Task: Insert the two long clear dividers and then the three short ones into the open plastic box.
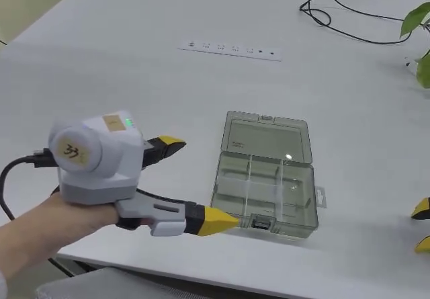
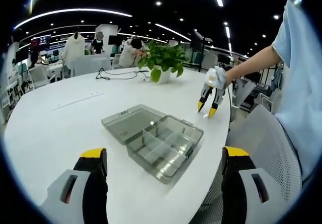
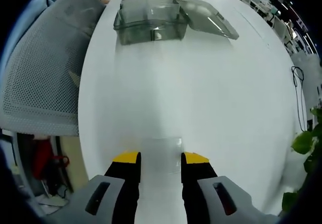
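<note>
Left tool (image 1: 205,180) spread, empty. Right tool (image 3: 161,156) straddles a flat divider (image 3: 161,147); grip unclear. Thin, slick plastic could skid along the counter (image 1: 134,64), missing the box (image 1: 295,226).

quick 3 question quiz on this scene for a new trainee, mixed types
1. True or false: the plastic box has its lid laid open.
2. What lies between the right gripper's jaws? A) a clear divider B) a screwdriver C) a cup
3. Fill in: the left gripper's jaws stand ___.
Key: 1 true; 2 A; 3 open
</note>
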The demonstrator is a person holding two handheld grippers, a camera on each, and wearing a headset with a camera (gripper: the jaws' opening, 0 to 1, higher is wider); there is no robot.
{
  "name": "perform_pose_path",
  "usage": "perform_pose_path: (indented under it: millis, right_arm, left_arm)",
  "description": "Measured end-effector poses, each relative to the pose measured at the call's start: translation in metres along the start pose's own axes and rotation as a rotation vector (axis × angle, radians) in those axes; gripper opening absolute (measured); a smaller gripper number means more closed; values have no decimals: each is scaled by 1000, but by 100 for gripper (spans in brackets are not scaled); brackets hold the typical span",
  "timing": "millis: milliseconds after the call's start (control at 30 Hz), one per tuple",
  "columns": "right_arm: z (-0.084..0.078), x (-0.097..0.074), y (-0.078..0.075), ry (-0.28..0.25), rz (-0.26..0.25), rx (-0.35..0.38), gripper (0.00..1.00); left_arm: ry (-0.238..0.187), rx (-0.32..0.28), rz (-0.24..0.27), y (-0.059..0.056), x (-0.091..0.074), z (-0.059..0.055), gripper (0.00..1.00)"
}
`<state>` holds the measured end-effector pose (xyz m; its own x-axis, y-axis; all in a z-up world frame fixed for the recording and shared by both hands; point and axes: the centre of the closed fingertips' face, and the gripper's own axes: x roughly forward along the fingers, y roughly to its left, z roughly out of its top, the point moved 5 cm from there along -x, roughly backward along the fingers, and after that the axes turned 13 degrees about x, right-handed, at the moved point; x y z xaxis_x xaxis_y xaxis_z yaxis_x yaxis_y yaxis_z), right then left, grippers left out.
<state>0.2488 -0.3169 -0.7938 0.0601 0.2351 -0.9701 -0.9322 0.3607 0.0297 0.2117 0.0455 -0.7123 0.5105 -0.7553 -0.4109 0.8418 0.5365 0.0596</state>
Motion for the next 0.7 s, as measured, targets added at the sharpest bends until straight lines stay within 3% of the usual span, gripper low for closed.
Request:
perform_pose_path:
  millis: [433,700]
  right_arm:
    - [12,-14,-1,-50,-47,24,32]
    - [26,-29,3,-114,-96,35,32]
  left_arm:
    - [-9,4,-38,4,9,5,95]
    - [-17,9,-70,3,18,12,93]
